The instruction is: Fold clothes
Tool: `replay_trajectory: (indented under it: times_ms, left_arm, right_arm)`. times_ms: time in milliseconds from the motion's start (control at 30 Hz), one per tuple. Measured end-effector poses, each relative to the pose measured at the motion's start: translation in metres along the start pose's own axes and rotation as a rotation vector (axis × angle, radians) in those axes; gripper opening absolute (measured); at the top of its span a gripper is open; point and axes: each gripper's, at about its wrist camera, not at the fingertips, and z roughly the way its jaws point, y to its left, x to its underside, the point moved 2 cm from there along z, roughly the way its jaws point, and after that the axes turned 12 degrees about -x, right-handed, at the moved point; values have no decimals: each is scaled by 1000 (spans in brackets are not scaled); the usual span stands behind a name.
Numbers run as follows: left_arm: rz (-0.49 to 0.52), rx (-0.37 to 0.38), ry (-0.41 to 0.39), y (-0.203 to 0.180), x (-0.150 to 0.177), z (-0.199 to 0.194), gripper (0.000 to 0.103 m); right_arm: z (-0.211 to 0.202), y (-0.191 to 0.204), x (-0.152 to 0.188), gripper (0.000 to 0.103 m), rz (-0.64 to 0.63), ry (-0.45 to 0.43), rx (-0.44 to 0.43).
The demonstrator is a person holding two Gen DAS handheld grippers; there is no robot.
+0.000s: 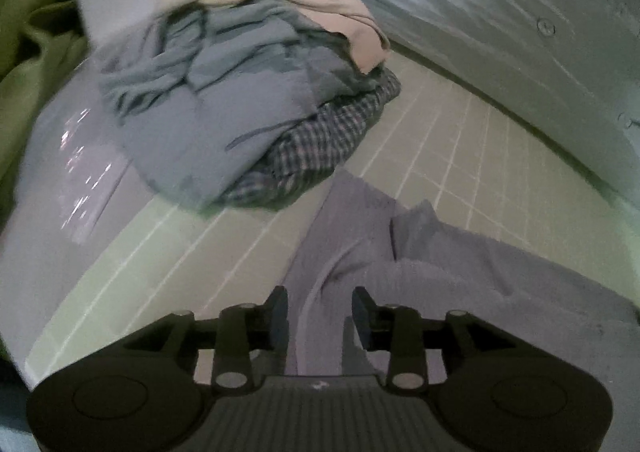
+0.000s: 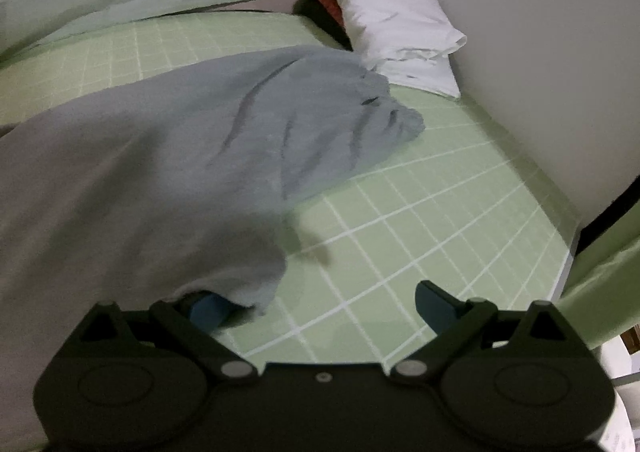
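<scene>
A: Where's the grey garment (image 2: 192,156)?

B: Spread on the bed (image 2: 420,236), its long axis running away from both grippers, bunched at the far end, soft and wrinkled.

A: And the left hand-held gripper (image 1: 320,316)?

B: Right over the garment; jaws narrowly parted, cloth between them but not pinched.

A: The right hand-held gripper (image 2: 320,306)?

B: Wide. The garment's edge drapes over its left finger (image 2: 206,312); bare bed lies ahead.

A: Beyond the garment?

B: A clothes pile (image 1: 248,100) and a pillow (image 2: 396,20).
</scene>
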Motion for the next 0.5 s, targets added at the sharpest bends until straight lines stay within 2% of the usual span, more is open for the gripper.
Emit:
replay_trajectory:
  times_ms: [233,267,300,333,367,500]
  left_arm:
    - [135,55,32,-27,-19,38,38]
    - [147,57,41,-30,-19,42,34]
    - [155,62,47,-31,-18,46,27]
    - [165,71,49,-32,-17,47,18]
    - [176,79,48,-32,-17,47,3]
    - [173,77,-43,-24,-27,29,3]
  right_arm:
    - [-2,18,7,99,29,29,17]
    - [-2,21,8,99,33,32,21]
    - [-2,22,8,99,37,34,27]
    - [-2,24,8,99,41,38,33]
    - [-3,25,9,99,45,42,37]
    - [-4,29,12,99,45,59,55]
